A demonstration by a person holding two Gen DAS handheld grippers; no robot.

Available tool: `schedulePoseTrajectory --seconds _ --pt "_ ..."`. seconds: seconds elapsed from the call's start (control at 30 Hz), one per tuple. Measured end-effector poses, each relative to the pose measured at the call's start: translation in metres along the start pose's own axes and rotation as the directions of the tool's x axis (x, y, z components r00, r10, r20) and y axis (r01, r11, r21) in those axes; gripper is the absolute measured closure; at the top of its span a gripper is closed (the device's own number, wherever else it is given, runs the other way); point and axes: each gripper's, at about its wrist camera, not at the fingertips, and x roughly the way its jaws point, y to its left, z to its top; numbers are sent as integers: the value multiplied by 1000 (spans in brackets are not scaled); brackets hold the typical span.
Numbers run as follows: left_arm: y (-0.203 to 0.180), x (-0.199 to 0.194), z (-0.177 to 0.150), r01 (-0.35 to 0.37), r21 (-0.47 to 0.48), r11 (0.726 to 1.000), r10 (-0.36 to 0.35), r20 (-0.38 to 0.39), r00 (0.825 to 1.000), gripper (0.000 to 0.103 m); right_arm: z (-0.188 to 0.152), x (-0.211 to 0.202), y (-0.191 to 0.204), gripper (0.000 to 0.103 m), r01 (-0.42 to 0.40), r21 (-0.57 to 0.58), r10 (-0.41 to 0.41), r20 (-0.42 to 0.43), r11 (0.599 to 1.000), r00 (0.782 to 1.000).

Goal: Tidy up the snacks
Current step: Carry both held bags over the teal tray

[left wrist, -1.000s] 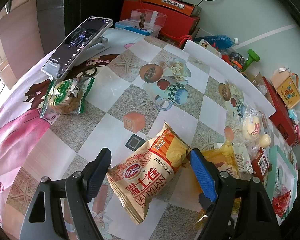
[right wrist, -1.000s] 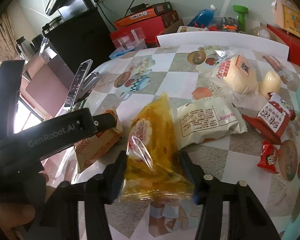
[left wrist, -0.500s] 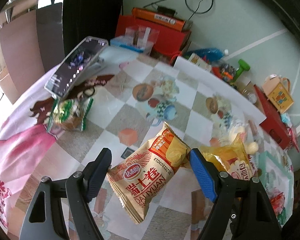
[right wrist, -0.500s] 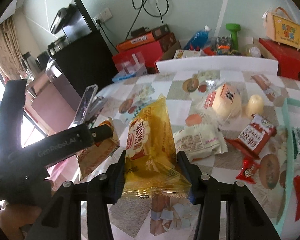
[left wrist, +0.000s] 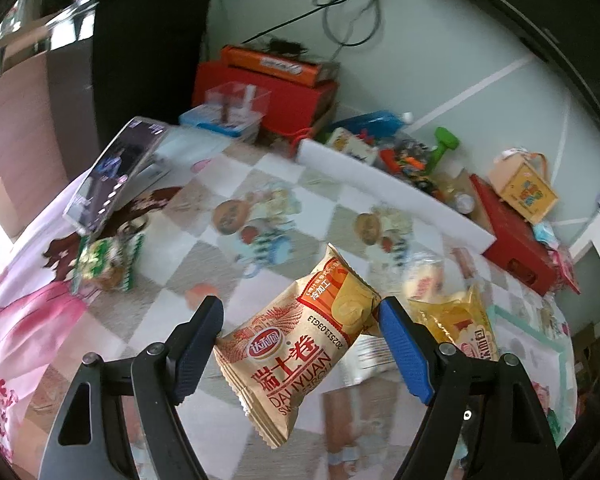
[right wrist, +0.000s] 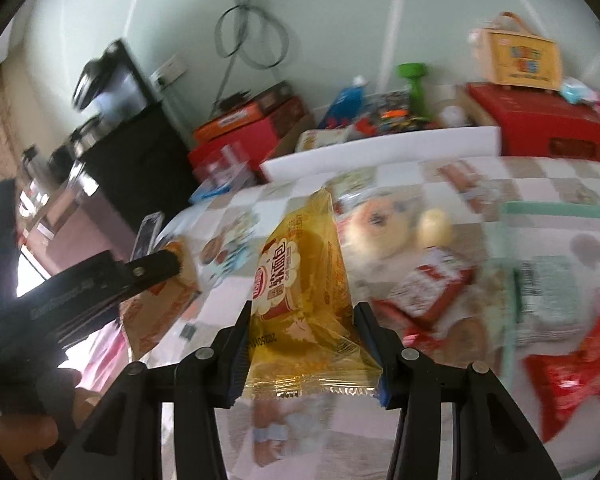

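The left claw (left wrist: pixel 300 340) grips a tan Swiss-roll packet (left wrist: pixel 300 344) across its ends, lifted clear of the desk (left wrist: pixel 204 256). At its 3 o'clock, the right claw (right wrist: pixel 302 344) pinches a yellow bread packet (right wrist: pixel 304 280) between narrow-set jaws, also off the desk. Loose snacks (right wrist: pixel 428 292) lie at 2 o'clock.

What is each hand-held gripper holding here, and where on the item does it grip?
Left hand-held gripper: the tan snack pack, pinched across its two long side edges. Right hand-held gripper: the yellow bread pack, across its lower sides.
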Motion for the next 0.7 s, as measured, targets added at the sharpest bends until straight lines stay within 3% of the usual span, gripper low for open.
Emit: schedulePoseTrajectory --seconds 0.43,0.7 --pt "-104 -2 -15 188 171 967 -184 -39 982 22 16 -64 -87 52 195 169 -217 118 966 969" --pt "-169 -5 -29 271 305 913 -269 -49 962 24 14 -104 -138 52 303 290 -358 158 908 920"
